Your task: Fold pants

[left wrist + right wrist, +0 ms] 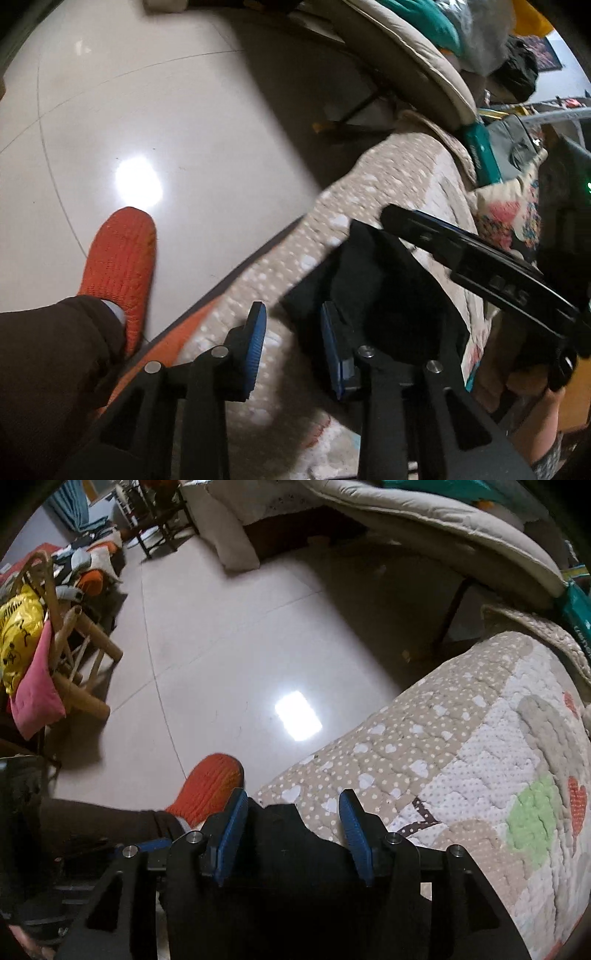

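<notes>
With black fabric pants (291,853) bunched on the dotted quilt (461,760), my left gripper (291,347) and right gripper (291,830) gaped, gripping nothing; next I judged needing an edge pinched.

Two wrist fisheye views, each looking steeply down along its own blue fingers, close above the quilted bed edge (461,760), glossy floor (147,110) beyond the fingertips, both sharing quilt, floor, an orange slipper (122,266).
</notes>
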The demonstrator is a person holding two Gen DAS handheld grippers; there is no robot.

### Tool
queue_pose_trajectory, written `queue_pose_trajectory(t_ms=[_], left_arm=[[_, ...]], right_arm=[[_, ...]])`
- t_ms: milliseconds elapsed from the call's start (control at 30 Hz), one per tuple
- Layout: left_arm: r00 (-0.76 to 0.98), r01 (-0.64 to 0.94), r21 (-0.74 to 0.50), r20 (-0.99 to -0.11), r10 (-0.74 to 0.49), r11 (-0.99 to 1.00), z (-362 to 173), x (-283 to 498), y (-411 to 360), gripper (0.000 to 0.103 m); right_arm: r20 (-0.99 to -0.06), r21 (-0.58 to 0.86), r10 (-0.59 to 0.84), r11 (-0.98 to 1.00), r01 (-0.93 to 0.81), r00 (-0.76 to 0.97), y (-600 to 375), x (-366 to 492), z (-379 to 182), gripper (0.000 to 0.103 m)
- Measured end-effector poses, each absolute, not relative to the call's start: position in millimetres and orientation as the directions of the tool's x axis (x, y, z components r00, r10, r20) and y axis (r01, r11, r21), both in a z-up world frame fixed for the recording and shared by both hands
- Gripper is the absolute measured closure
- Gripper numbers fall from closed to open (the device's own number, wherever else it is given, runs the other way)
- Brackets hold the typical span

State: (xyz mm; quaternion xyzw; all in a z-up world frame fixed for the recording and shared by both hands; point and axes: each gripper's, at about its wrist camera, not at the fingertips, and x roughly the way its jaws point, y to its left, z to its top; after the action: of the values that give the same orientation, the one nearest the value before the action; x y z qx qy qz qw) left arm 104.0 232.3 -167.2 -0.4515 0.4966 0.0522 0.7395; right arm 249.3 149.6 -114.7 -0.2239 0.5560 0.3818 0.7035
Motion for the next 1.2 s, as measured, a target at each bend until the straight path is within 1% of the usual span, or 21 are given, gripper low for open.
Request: queue_pose_trajectory(t_ms=[200,333,467,533,600,667,767,867,933,1000,1067,1133,1167,1200], left_arm=[[0.53,-0.523,-0.653,-0.753,-0.391,0.548,-166,102,236,0.075],[0.526,-0.519,-0.646,-0.758,-0.387,0.56,-167,103,231,0.074],[0.543,-0.531,-0.637,-0.762,-0.352,0.559,-161,97,235,0.074],[0.587,-0.55,-0.648,-0.748,-0.309,0.527,-153,91,250,0.072],[0.622,-0.561,-0.668,-0.73,-0.284,0.489,-149,85,262,0.059],[0.62,-0.56,-0.672,-0.728,-0.293,0.484,-151,86,262,0.057],[0.554,-0.548,-0.657,-0.749,-0.363,0.518,-163,95,246,0.057],[0.494,-0.547,-0.629,-0.775,-0.394,0.552,-174,103,231,0.057],[0.485,-0.544,-0.624,-0.78,-0.396,0.561,-179,106,226,0.057],[0.466,-0.535,-0.612,-0.789,-0.401,0.582,-184,114,221,0.05],[0.47,-0.525,-0.599,-0.796,-0.381,0.605,-184,118,218,0.048],[0.472,-0.512,-0.586,-0.803,-0.364,0.628,-183,119,215,0.047],[0.472,-0.506,-0.583,-0.804,-0.361,0.636,-182,118,215,0.047],[0.471,-0.497,-0.581,-0.805,-0.362,0.644,-181,119,215,0.052]], right_arm=[[-0.959,0.139,0.281,0.602,-0.786,0.045,149,252,-131,0.047],[-0.96,0.158,0.28,0.593,-0.789,0.019,151,253,-138,0.047],[-0.956,0.192,0.292,0.585,-0.788,-0.016,155,252,-143,0.047],[-0.953,0.212,0.301,0.587,-0.781,-0.033,155,252,-144,0.047],[-0.951,0.227,0.306,0.59,-0.775,-0.045,151,255,-145,0.047],[-0.945,0.254,0.321,0.595,-0.762,-0.064,146,259,-146,0.047],[-0.939,0.281,0.334,0.602,-0.748,-0.084,143,263,-146,0.047],[-0.937,0.291,0.335,0.596,-0.748,-0.098,140,265,-145,0.047],[-0.939,0.288,0.33,0.587,-0.756,-0.101,138,265,-144,0.047],[-0.944,0.272,0.317,0.583,-0.765,-0.094,141,263,-146,0.047],[-0.95,0.251,0.3,0.577,-0.777,-0.084,147,258,-148,0.047],[-0.957,0.226,0.281,0.561,-0.797,-0.073,153,252,-149,0.045],[-0.963,0.195,0.262,0.544,-0.816,-0.055,157,246,-148,0.047],[-0.968,0.171,0.248,0.533,-0.828,-0.04,159,242,-149,0.048]])
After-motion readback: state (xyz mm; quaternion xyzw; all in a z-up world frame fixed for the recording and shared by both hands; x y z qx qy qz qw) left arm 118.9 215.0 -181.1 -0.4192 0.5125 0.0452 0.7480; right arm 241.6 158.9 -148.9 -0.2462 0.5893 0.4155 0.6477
